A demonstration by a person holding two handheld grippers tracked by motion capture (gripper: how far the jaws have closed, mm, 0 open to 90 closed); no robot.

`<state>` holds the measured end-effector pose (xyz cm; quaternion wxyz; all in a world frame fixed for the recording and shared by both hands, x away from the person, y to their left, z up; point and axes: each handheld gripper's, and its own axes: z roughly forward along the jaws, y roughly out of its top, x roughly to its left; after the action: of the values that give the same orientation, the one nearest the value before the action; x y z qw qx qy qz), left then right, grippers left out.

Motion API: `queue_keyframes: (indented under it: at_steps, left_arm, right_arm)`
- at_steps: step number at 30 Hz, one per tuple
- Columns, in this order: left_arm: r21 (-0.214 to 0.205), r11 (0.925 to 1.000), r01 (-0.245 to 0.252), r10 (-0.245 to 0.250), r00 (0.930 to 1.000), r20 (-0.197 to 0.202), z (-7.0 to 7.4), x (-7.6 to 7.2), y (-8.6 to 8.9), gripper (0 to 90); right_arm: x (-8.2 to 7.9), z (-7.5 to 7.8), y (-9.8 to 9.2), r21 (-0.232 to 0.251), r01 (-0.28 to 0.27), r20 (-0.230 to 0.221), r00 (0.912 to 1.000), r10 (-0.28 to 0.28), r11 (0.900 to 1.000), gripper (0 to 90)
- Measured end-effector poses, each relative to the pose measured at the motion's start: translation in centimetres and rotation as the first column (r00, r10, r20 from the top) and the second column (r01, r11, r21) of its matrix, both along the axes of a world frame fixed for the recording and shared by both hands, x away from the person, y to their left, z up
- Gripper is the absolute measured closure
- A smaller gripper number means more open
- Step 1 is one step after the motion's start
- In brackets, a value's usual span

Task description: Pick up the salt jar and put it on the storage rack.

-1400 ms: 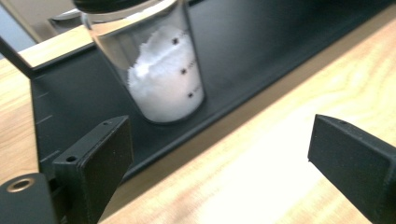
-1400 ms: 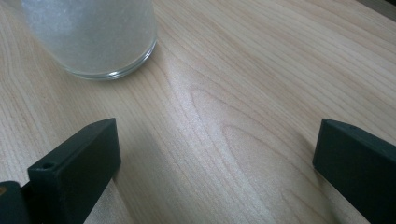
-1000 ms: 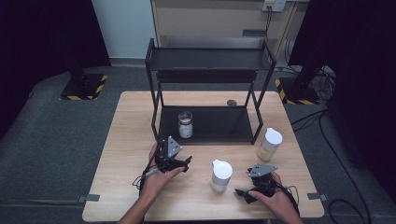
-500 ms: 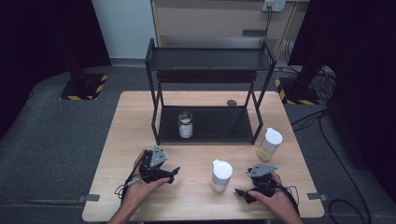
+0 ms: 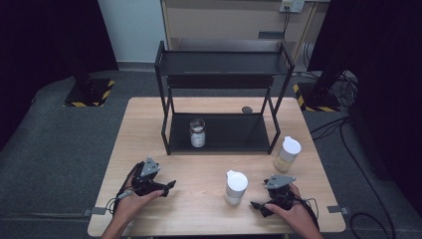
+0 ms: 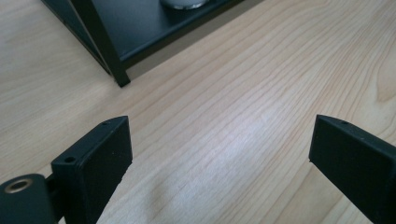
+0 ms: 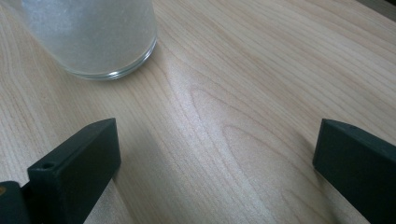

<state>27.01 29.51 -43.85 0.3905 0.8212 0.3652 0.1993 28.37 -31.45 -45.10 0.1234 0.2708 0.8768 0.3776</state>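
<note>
Nearest the person, both hands rest low on the front part of the wooden table (image 5: 149,119). The left gripper (image 5: 166,185) lies at the front left, jaws wide apart with nothing between them; in the left gripper view there is bare wood between its pads, and the front leg of the black shelf rack (image 6: 100,44) stands ahead of it. It holds nothing and touches no container, which reads as a hand parked clear of the work.

The right gripper (image 5: 258,206) sits at the front right, jaws likewise spread wide and empty. In the right gripper view the base of the white-lidded jar (image 7: 93,37) stands just ahead of the left-hand jaw, apart from it. This jar (image 5: 235,187) stands upright just beside the right gripper, so it appears to be the next item to be taken.

Farther right, a second jar with pale contents (image 5: 287,154) stands upright on the table near the rack's right front leg, untouched.

Farther still, a glass jar (image 5: 197,133) stands upright on the rack's lower shelf, left of centre. The upper shelf (image 5: 221,63) is bare. A small dark round object (image 5: 247,109) lies on the table behind the rack; what it is cannot be told.
</note>
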Motion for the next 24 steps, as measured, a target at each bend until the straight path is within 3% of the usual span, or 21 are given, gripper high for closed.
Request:
queue_keyframes:
  at_steps: [11,24]
  left_arm:
    - [-0.009,0.9998,-0.020,0.020,0.9992,-0.035,-0.1,0.5,1.2,5.1]
    - [0.020,0.9996,-0.020,0.021,0.9963,-0.084,-0.5,1.2,1.2,5.1]
  right_arm:
    - [0.0,0.0,0.0,0.000,0.000,0.000,1.0000,0.000,1.0000,1.2]
    - [0.0,0.0,0.0,0.000,0.000,0.000,1.0000,0.000,1.0000,1.2]
